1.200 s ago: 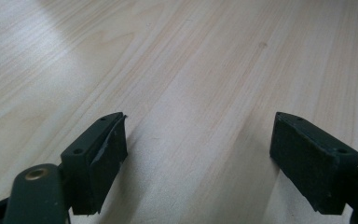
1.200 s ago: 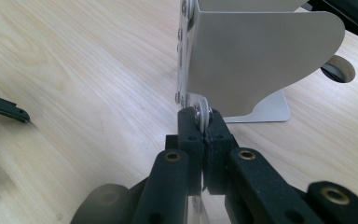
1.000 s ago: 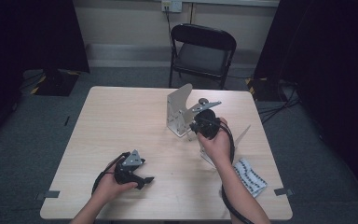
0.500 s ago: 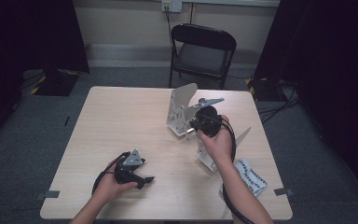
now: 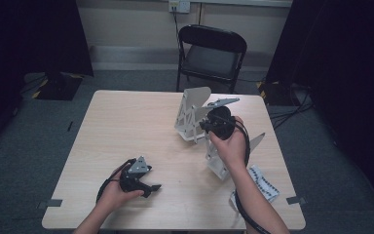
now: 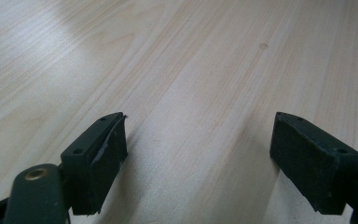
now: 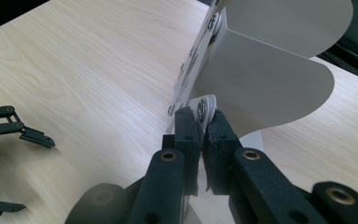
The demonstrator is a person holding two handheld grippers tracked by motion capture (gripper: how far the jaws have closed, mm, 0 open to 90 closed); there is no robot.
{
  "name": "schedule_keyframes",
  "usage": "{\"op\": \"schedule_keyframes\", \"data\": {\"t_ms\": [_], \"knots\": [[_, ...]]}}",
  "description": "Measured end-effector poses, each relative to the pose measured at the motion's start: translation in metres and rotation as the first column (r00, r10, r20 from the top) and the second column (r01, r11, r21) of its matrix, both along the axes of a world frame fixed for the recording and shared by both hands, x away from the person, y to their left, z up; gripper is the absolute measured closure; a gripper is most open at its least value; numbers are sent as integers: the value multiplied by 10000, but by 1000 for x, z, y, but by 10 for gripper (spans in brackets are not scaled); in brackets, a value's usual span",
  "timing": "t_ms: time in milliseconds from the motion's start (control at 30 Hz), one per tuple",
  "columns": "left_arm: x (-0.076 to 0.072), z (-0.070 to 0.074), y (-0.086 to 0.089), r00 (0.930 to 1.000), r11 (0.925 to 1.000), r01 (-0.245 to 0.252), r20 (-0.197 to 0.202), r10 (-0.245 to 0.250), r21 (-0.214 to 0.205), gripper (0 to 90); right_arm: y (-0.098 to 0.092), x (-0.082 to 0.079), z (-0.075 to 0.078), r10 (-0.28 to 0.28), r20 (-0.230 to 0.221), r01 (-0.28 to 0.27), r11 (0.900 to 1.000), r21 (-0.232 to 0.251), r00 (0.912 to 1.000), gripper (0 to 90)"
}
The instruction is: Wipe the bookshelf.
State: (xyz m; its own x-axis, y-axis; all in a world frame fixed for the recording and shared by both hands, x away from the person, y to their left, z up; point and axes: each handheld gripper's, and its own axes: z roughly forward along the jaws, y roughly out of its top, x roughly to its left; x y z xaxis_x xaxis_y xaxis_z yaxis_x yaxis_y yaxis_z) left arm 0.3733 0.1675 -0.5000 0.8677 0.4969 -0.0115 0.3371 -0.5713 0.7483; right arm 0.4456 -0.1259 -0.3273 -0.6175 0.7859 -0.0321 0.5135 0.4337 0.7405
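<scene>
Your right gripper (image 7: 200,123) clamps thin tab of white sheet-metal bracket (image 7: 261,88): stiff, light, slick; expect pivoting. Left gripper (image 6: 198,154) gapes empty over counter (image 6: 191,56).

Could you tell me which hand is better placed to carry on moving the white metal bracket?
The right. The right gripper is shut on the white metal bracket, while the left gripper rests open on the table, well away from it.
</scene>
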Motion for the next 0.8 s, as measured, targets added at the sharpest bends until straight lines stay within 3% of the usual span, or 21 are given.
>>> {"op": "schedule_keyframes", "data": {"t_ms": [433, 667, 800], "knots": [[0, 0, 0, 10000, 10000, 15, 2, -15, 8, 183, 10, -7, 7, 227, 211, -229, 9997, 98, 9995, 853], [0, 0, 0, 10000, 10000, 13, -3, -13, 8, 183, 25, -14, 8, 480, 232, -487, 9984, 284, 9986, 850], [0, 0, 0, 10000, 10000, 20, -11, -20, 8, 183, 33, -17, 6, 616, 243, -620, 9980, 140, 9978, 846]]}}
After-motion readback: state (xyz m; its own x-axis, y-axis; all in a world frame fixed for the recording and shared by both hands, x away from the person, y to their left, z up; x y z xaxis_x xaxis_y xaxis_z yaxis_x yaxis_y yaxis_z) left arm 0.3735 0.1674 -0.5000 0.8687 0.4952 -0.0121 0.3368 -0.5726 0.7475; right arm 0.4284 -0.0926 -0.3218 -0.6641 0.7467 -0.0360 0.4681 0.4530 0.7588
